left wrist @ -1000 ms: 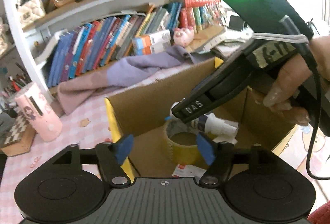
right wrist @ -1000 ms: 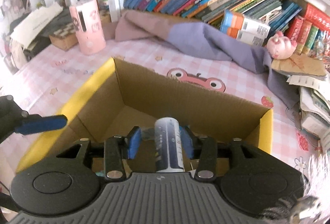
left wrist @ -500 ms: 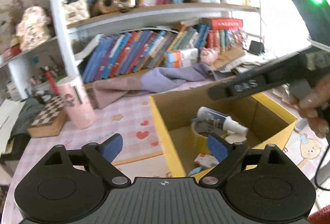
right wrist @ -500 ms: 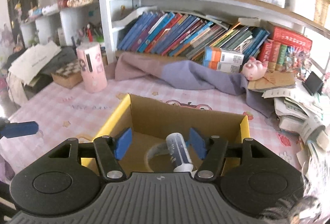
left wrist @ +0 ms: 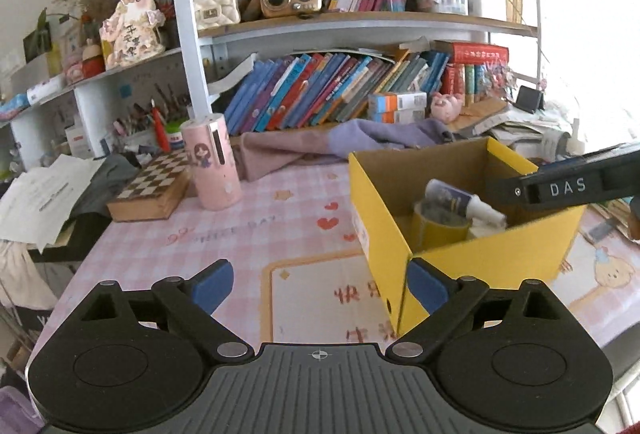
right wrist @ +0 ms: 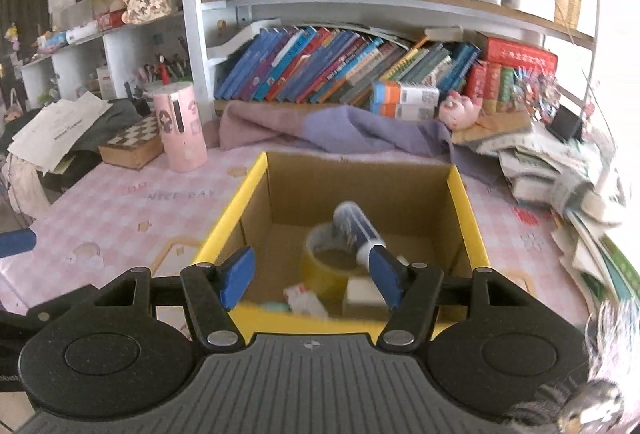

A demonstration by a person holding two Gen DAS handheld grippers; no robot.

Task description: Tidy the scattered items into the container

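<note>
- Left gripper (left wrist: pixel 319 284) sits at the bottom of its frame, blue pads spread wide with nothing between them, over the pink checked table (left wrist: pixel 224 234).
- Right gripper (right wrist: pixel 312 274) is also wide open and empty, low centre in its own frame, just above the near rim of the box (right wrist: pixel 466 202).
- Left view sees the box (left wrist: pixel 492 254) from the side at centre right. Only the bottle (left wrist: pixel 460 198) and tape roll (left wrist: pixel 440 228) peek over the wall.
- Right view looks straight down in. The bottle (right wrist: pixel 358 228) lies tilted across the tape roll (right wrist: pixel 324 266), plus a small carton (right wrist: pixel 362 294) and a pink-white packet (right wrist: pixel 306 300) on the floor.
- Only the left view catches the right tool's black arm marked DAS (left wrist: pixel 568 188) at the right edge.
- Pink cup (right wrist: pixel 180 132) stands at mid left, well apart from the box.
</note>
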